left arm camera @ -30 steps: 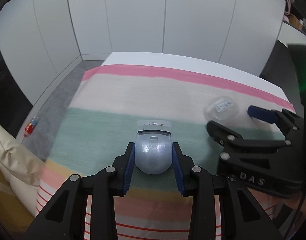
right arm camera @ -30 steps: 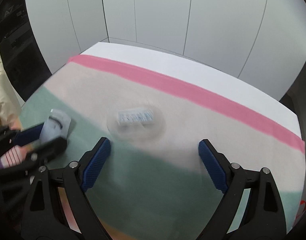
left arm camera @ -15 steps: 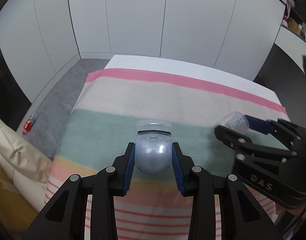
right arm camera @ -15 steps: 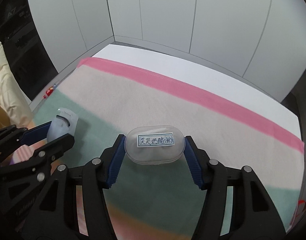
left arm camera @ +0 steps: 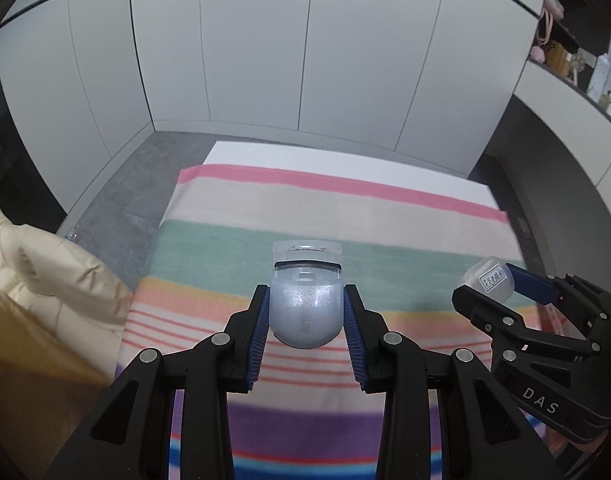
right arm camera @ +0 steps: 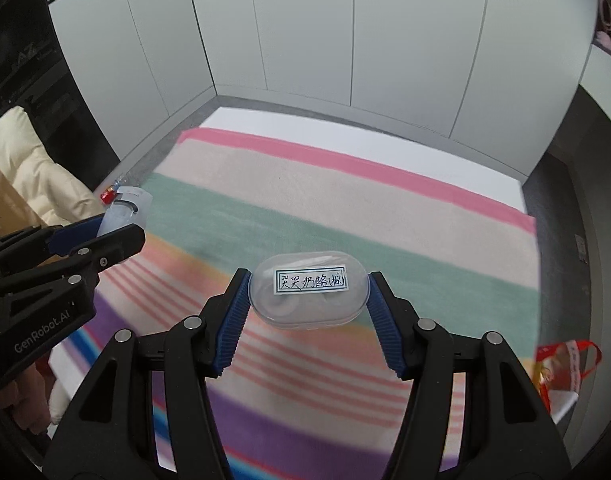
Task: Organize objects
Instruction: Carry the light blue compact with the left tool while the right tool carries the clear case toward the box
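Plastic, light and slick: a pale eyelash curler (left arm camera: 305, 308) is pinched at its flanks by the left hand-held gripper (left arm camera: 306, 332), a labelled clear oval case (right arm camera: 308, 293) endwise by the right hand-held gripper (right arm camera: 308, 320), above the striped blanket (right arm camera: 345, 216); moderate pressure is judged sufficient.

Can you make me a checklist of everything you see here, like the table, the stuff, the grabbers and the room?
Surface: striped blanket covers the table; nothing rests on the visible part.
Job's things: pale blue eyelash curler and clear oval case with a handwritten label, both held above the blanket.
Clutter: red-handled bag past the blanket's right edge; small bottle on the floor.
Grippers: left gripper shut on the curler; right gripper shut on the case.
Cables: nothing seen.
Surroundings: white wall panels, cream padded jacket, shelves with small items.
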